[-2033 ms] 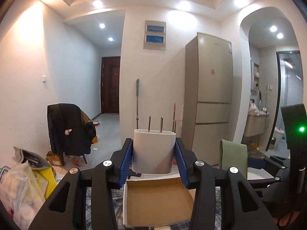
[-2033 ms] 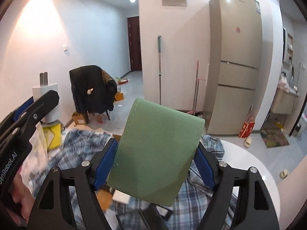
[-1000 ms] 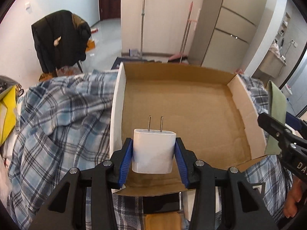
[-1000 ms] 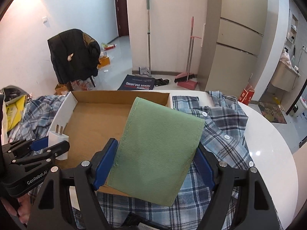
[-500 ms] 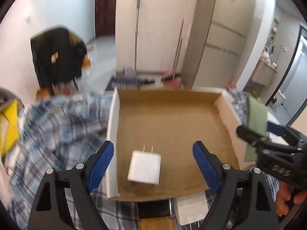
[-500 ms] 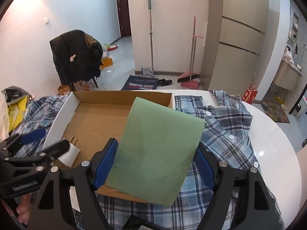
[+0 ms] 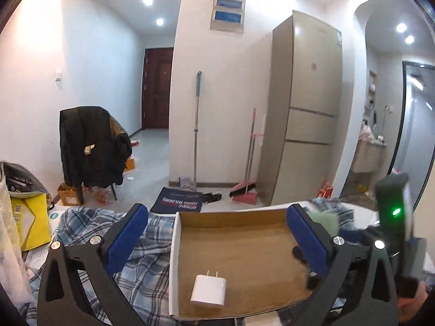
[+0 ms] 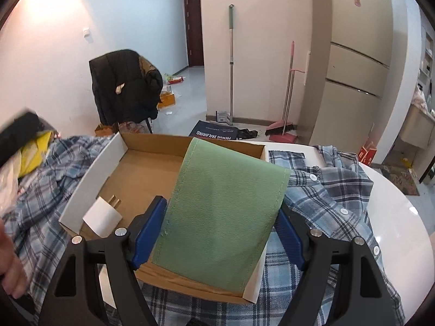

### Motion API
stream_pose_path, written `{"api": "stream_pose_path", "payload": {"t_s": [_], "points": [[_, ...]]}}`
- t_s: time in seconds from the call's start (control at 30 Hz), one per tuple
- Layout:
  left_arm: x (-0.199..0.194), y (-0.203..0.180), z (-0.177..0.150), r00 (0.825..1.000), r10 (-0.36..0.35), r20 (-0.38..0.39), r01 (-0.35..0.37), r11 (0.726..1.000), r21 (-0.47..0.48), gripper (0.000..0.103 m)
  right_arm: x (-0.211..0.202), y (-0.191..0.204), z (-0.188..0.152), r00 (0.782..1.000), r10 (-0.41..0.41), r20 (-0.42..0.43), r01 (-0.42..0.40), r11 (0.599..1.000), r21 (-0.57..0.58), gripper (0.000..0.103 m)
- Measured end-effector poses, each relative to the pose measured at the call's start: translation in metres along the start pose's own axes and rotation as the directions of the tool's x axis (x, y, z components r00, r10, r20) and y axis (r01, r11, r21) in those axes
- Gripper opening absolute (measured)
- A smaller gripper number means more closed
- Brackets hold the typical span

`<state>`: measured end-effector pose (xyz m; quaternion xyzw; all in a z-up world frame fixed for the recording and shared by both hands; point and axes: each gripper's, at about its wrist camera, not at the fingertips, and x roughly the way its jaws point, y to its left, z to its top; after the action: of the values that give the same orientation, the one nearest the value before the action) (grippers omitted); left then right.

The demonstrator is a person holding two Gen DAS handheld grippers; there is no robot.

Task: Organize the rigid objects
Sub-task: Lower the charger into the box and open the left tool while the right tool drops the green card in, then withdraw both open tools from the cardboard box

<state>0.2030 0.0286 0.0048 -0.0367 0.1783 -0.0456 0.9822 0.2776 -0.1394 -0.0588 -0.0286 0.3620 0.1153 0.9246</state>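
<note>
Now charger (image 7: 208, 291) flat in box (image 7: 174, 247), prongs toward far wall.

We see a white charger (image 7: 208, 291) lying flat in our open cardboard box (image 7: 239, 247), prongs up-frame, green pouch (image 8: 223, 214) held upright.

left gripper (image 7: 217, 233) jaws spread wide, just been opening, nothing between the blue pads, right gripper (image 8: 217, 228) angled down, pads clamped on a green pouch (image 8: 223, 212), person's hand (image 8: 9, 266) at left edge
</note>
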Motion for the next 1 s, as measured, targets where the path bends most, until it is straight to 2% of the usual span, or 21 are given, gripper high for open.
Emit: {"api": "stream_pose_path", "payload": {"t_s": [0.07, 0.13, 0.17, 0.23, 0.33, 0.37, 0.53, 0.7, 0.77, 0.93, 1.0], "points": [[-0.005, -0.001, 0.001, 1.000, 0.022, 0.021, -0.022, 1.000, 0.004, 0.103, 0.004, 0.001, -0.002, 1.000, 0.006, -0.010, -0.006, 1.000, -0.009, 0.077], [-0.010, -0.004, 0.004, 0.995, 0.098, 0.034, -0.098, 0.995, 0.009, 0.103, 0.007, 0.004, -0.004, 1.000, 0.001, -0.020, -0.001, 1.000, -0.022, 0.077], [-0.015, -0.006, 0.006, 0.993, 0.109, 0.050, -0.110, 0.994, 0.010, 0.103, 0.008, 0.005, -0.005, 1.000, -0.007, -0.022, 0.006, 1.000, -0.025, 0.078], [-0.023, -0.008, 0.010, 0.993, 0.093, 0.071, -0.095, 0.995, 0.022, 0.103, 0.009, 0.005, -0.006, 1.000, -0.015, -0.023, 0.015, 1.000, -0.025, 0.079], [-0.037, -0.017, 0.017, 0.990, 0.085, 0.108, -0.091, 0.994, 0.052, 0.103, 0.003, 0.004, -0.004, 1.000, -0.013, 0.009, 0.013, 1.000, -0.013, 0.097], [-0.044, -0.020, 0.020, 0.988, 0.085, 0.130, -0.093, 0.994, 0.059, 0.103, -0.002, 0.004, -0.003, 0.999, -0.021, 0.033, 0.021, 1.000, -0.010, 0.100], [-0.076, -0.033, 0.038, 0.980, 0.056, 0.193, -0.073, 0.994, 0.080, 0.103, -0.044, 0.005, 0.008, 0.988, -0.077, 0.132, 0.082, 0.996, -0.033, 0.100], [-0.118, -0.040, 0.046, 0.973, 0.038, 0.229, -0.055, 0.996, 0.069, 0.103, -0.101, 0.002, 0.001, 0.977, -0.054, 0.205, 0.072, 0.994, -0.081, 0.101], [-0.138, -0.045, 0.044, 0.972, -0.009, 0.236, -0.010, 0.997, 0.080, 0.103, -0.123, -0.001, -0.006, 0.975, -0.033, 0.220, 0.055, 0.994, -0.094, 0.103], [-0.183, -0.064, 0.022, 0.960, -0.030, 0.280, -0.006, 0.992, 0.126, 0.103, -0.164, -0.011, -0.029, 0.975, 0.049, 0.218, -0.042, 0.998, -0.036, 0.103], [-0.202, -0.068, 0.007, 0.936, -0.070, 0.344, 0.015, 0.987, 0.158, 0.103, -0.177, -0.013, -0.038, 0.971, 0.066, 0.232, -0.063, 0.998, -0.020, 0.103]]}}
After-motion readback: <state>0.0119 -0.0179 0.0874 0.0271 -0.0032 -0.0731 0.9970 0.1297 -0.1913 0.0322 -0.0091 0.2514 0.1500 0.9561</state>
